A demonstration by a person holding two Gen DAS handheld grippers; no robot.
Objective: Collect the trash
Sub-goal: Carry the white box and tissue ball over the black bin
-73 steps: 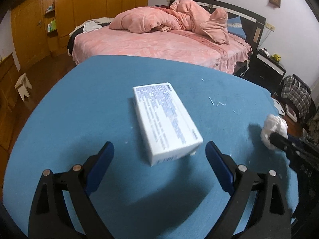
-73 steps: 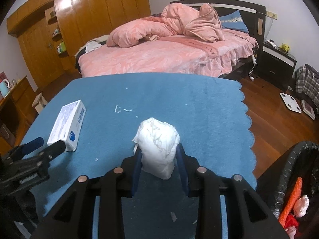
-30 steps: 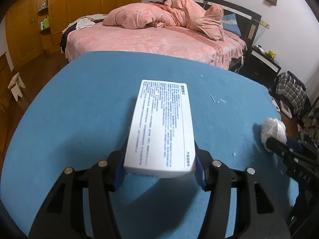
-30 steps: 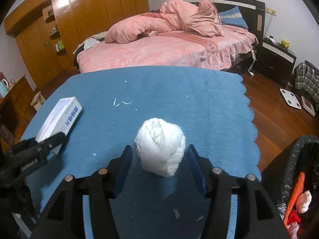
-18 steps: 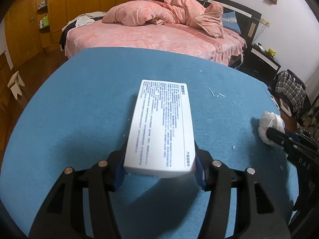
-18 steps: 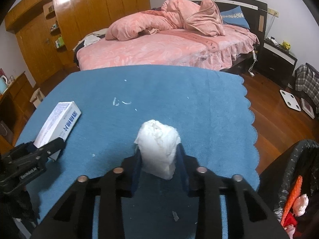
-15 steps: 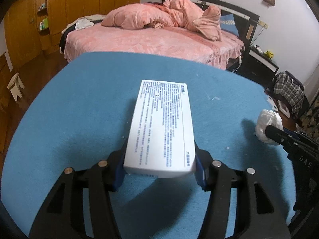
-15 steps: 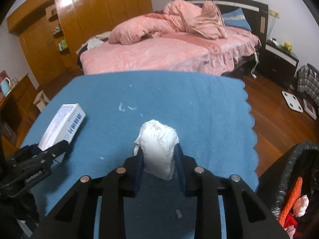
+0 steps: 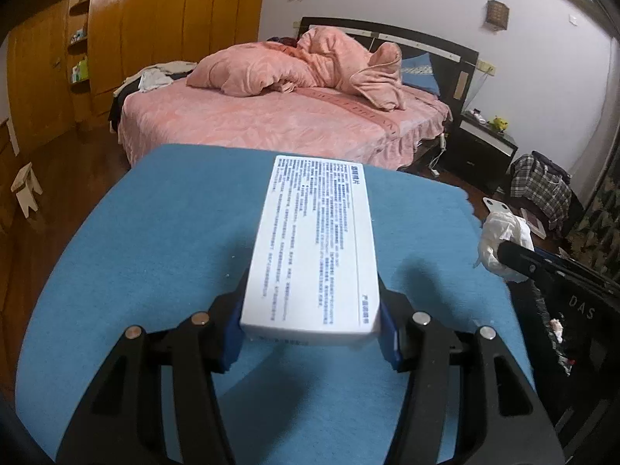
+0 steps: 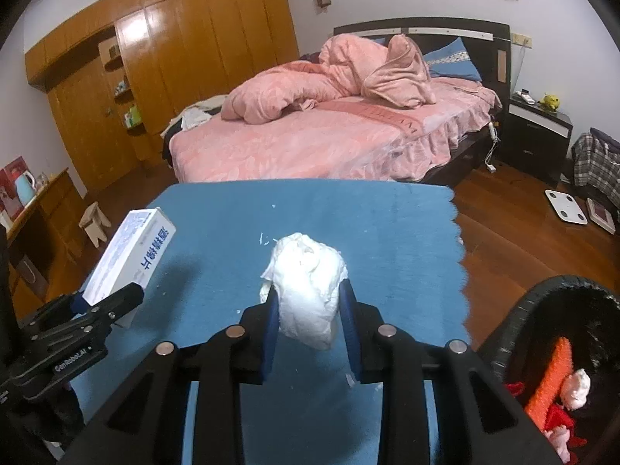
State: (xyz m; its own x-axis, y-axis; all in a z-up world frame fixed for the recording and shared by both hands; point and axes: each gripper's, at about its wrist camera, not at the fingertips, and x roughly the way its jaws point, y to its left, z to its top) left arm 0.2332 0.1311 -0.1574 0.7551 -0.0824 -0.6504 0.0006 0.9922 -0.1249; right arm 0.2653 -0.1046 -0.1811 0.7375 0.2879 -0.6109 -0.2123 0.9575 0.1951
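Clamping a white printed box [image 9: 314, 248] by its near end, the left tool [image 9: 312, 333] holds it lifted above the blue surface [image 9: 162, 255], its blue pads pressed against both long sides and its shadow falling on the cloth beneath. Seen from the right wrist, that same box [image 10: 130, 250] juts up and forward at the left edge of the surface. The right tool [image 10: 308, 321] has just been closing and now grips a crumpled white tissue wad [image 10: 308, 286] between its pads, the wad bulging above and below the fingers and raised off the cloth. Just beside it on the right, below the scalloped edge of the surface, stands a black-lined trash bin [image 10: 515, 314] with red, orange and white scraps inside. A few white crumbs [image 10: 267, 238] lie on the cloth further out. Beyond the surface are a bed [image 10: 333, 143] with a heaped pink duvet, a dark nightstand [image 10: 536, 131], a white scale [image 10: 567, 207] on the wooden floor, and wooden wardrobes [image 10: 186, 50].
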